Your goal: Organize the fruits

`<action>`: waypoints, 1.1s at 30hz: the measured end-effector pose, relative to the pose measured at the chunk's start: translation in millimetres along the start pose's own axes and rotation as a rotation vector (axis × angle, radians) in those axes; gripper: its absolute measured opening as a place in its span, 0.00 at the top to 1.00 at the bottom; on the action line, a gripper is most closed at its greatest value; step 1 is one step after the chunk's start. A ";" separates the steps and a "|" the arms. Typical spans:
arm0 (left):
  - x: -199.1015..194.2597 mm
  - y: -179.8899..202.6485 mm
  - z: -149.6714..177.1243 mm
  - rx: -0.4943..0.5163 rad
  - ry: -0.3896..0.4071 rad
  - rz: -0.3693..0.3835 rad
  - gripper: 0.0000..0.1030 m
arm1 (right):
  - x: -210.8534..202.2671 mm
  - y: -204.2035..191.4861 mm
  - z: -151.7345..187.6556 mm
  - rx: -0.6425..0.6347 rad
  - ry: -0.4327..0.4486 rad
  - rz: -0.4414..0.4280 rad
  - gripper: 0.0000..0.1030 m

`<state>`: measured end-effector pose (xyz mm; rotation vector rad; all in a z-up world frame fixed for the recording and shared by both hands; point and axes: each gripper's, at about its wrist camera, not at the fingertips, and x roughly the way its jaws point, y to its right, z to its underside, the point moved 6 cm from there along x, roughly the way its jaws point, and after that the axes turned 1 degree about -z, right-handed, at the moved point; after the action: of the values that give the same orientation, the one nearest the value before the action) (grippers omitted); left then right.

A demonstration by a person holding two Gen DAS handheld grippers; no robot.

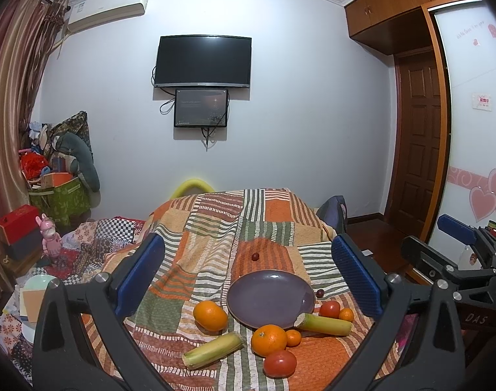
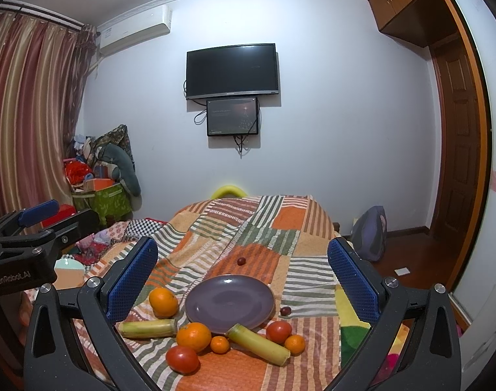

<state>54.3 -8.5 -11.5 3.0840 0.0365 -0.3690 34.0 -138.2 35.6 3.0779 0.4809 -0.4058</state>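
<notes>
Left tool [image 1: 248,273]: blue pads spread wide, holding nothing, raised above the bed. Right tool [image 2: 243,273]: pads likewise spread wide, holding nothing, raised beside the left tool.

Purple plate [image 2: 230,303]: flat on the patchwork blanket [image 2: 248,224], nothing on it.

Fruit, all on the blanket around the plate:
- Large orange [image 2: 163,301] just left of the plate.
- Second large orange [image 2: 194,335] at the plate's near edge, small mandarin [image 2: 220,344] touching it.
- Tomato [image 2: 182,359] nearest the tools.
- Second tomato [image 2: 278,331] near right, with another small mandarin [image 2: 294,343] beside it.
- Sugarcane piece [image 2: 148,328] at left, lying flat.
- Second sugarcane piece [image 2: 257,343] with one end resting on the plate rim.
- Small dark red fruit [image 2: 241,261] beyond the plate; another [image 2: 285,310] just right of the rim.
</notes>
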 end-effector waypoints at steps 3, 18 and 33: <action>-0.5 -0.7 0.5 0.000 0.000 0.002 0.00 | 0.4 -0.3 0.3 -0.002 -0.001 -0.003 0.00; 14.7 -12.5 12.5 -0.013 -0.054 0.010 0.16 | 16.3 -4.3 14.8 -0.014 -0.054 -0.016 0.02; 76.0 -62.0 74.5 -0.025 -0.306 -0.047 0.41 | 70.3 -6.4 68.8 0.010 -0.314 -0.099 0.47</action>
<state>108.9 52.0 -103.8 2.9681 0.1033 -0.8294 79.4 -113.8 -48.5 2.9257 0.6184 -0.8759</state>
